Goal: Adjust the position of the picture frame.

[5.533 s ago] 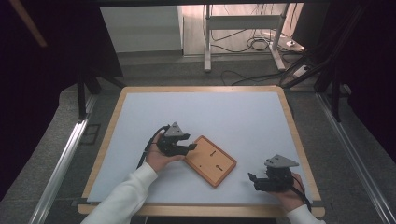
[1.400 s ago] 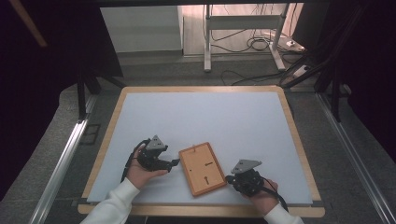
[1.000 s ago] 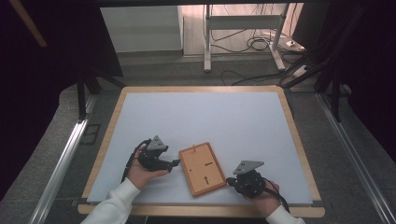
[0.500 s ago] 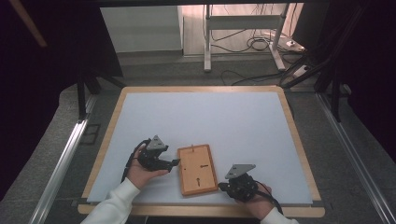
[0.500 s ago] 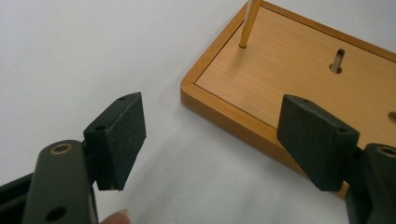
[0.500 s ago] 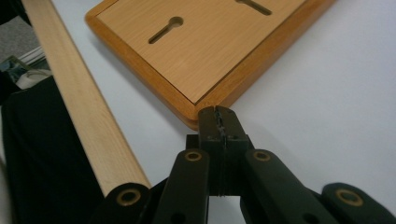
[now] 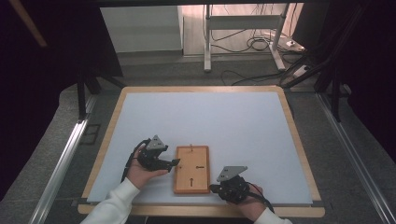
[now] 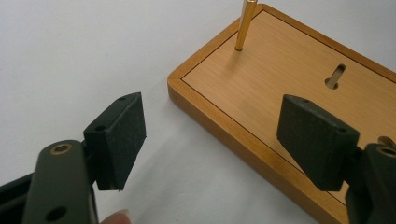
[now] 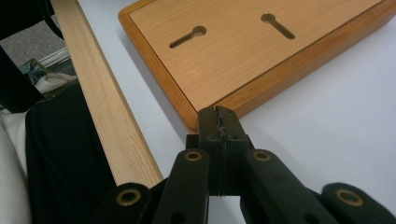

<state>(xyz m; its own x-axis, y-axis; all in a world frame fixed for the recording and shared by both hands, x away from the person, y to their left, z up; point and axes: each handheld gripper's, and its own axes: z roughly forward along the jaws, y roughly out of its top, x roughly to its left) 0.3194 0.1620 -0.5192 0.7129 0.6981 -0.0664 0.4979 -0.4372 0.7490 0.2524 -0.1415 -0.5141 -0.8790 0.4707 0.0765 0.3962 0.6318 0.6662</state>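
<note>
— High view first: where does the wooden board (image 7: 192, 169) lie?

— Flat on the pale surface (image 7: 201, 126), near its front edge, between the two hands. Its long sides run away from the person.

— And the left tongs (image 7: 173, 162)?

— Held in the person's left hand (image 7: 140, 169), just beside the board's left edge. The left gripper view has the jaws spread wide, with nothing between them; one pad (image 8: 122, 135) hangs over the bare surface (image 8: 70, 56), the other over the board (image 8: 289, 70). A thin brass pin (image 8: 244, 23) stands upright near the board's corner, and a keyhole slot (image 8: 335, 76) is cut farther along.

— The right tongs (image 7: 213, 188)?

— At the board's near right corner. In the right gripper view the right tongs (image 9: 218, 114) are closed tight, tip to tip, holding nothing, their tips at the board's corner (image 9: 196, 119); whether they touch it cannot be told. Two keyhole slots (image 9: 187, 36) show in the board's face, and the surface's wooden rim (image 9: 102, 107) runs alongside.
</note>
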